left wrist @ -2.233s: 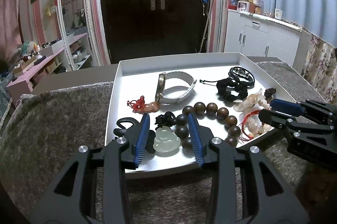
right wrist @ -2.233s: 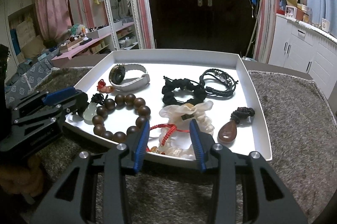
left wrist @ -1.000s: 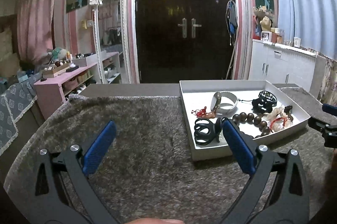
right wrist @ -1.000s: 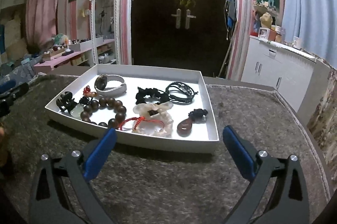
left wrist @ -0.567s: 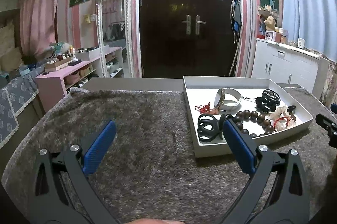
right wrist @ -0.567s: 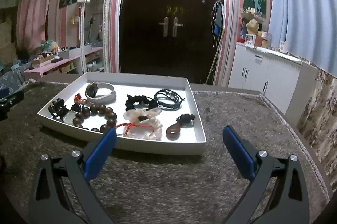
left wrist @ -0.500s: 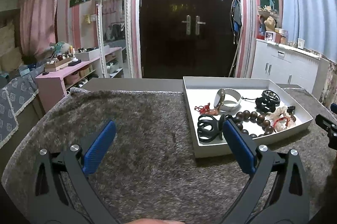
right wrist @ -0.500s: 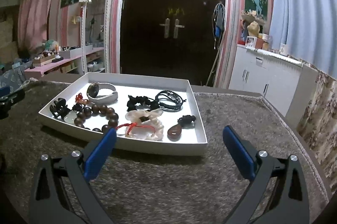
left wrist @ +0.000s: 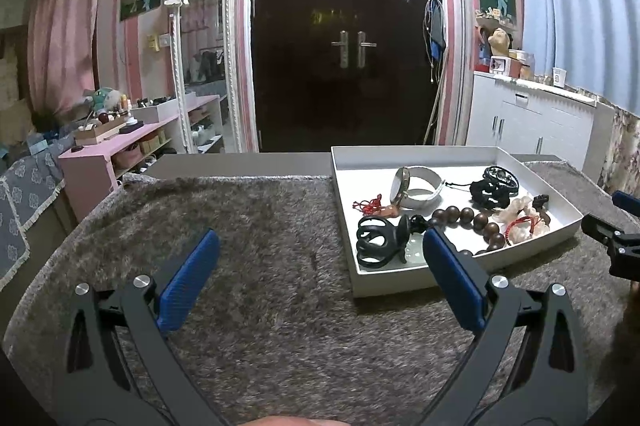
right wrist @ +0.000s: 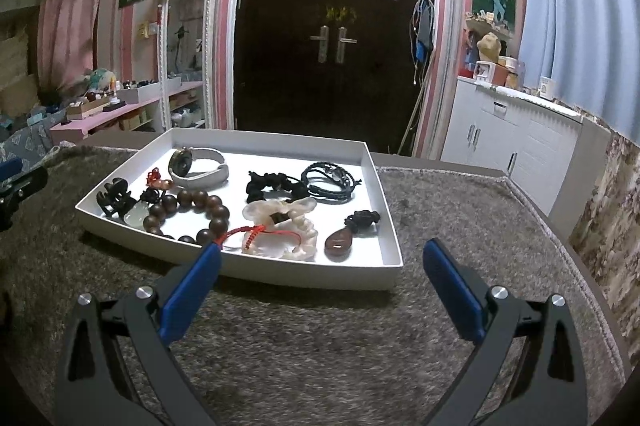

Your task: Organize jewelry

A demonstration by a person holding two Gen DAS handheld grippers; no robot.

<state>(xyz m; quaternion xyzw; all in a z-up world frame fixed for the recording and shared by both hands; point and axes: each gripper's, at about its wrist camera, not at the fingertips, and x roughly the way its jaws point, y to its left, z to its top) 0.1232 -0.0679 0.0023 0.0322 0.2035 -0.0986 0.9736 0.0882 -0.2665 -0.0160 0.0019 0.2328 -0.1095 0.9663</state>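
A white tray (right wrist: 384, 258) with low walls is set on a shaggy grey rug (left wrist: 260, 226), right of centre in the left wrist view and centre-left in the right wrist view. All the jewelry is held in it. At the tray's near left corner a black claw clip (left wrist: 378, 242) is seen, with a pale green pendant (right wrist: 134, 217) just beside it and a ring of dark wooden beads (right wrist: 188, 209) next to that. A white-strapped watch (right wrist: 198, 165) stands on edge toward the far wall, a small red knotted charm (left wrist: 370, 205) before it. Further right lie a black scrunchie (right wrist: 274, 183), black cords (right wrist: 330, 181), a translucent white bracelet (right wrist: 286, 226) crossed by a red string (right wrist: 256, 232), and a brown teardrop pendant (right wrist: 340, 240) on a black knot.

In the left wrist view the green pendant and part of the beads are covered by the clip and the right blue pad. In the right wrist view the tray's near wall is overlapped by the left pad. The watch dial cannot be read.

The left gripper (left wrist: 320, 274) is spread wide over bare rug, nothing between its pads; the right gripper (right wrist: 320, 286) is likewise spread wide and empty, below the tray. A dark double door (left wrist: 348, 45), a white-framed mirror (left wrist: 202, 37), a pink shelf (left wrist: 136, 137) and white cabinets (right wrist: 512, 133) fill the upper frame.
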